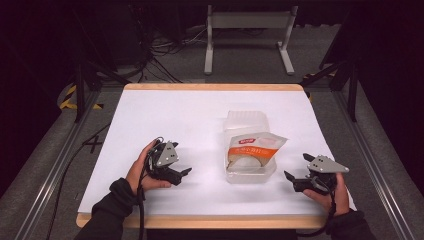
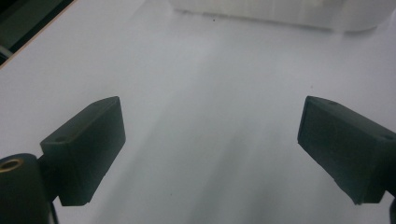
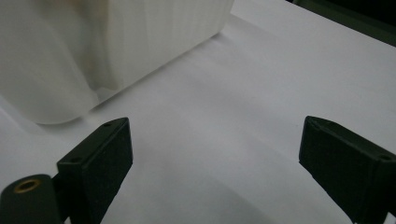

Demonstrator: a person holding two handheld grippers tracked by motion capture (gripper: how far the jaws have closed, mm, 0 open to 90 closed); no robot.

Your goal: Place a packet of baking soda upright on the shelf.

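The left gripper (image 2: 210, 149) has its jaws spread wide with nothing between them but bare white table (image 2: 187, 93). In the left gripper view the two black pads stand far apart at either side, low over the surface, and ahead of them, well beyond the tips, runs the pale ribbed wall of the plastic container (image 2: 280, 11). In the high view the left gripper (image 1: 182, 172) sits in the person's left hand (image 1: 142, 172), its jaws turned toward the container (image 1: 247, 150), which lies well apart from the tips.

The right gripper (image 3: 212, 163) is likewise open wide and holds nothing. In the right gripper view its pads frame an empty stretch of table, and the container's translucent wall (image 3: 116, 46) rises ahead and off to the side of the left-hand pad, near it but not touching. In the high view the right gripper (image 1: 296, 172) rests in the right hand (image 1: 335, 195), jaws facing the container from the opposite side, closer to it than the left gripper is.

Between the two pairs of jaws, the container stands with its lid hinged open behind it. A clear packet (image 1: 255, 147) with an orange label lies tilted across it, the lower end down inside the tub and the upper end jutting over its rim.
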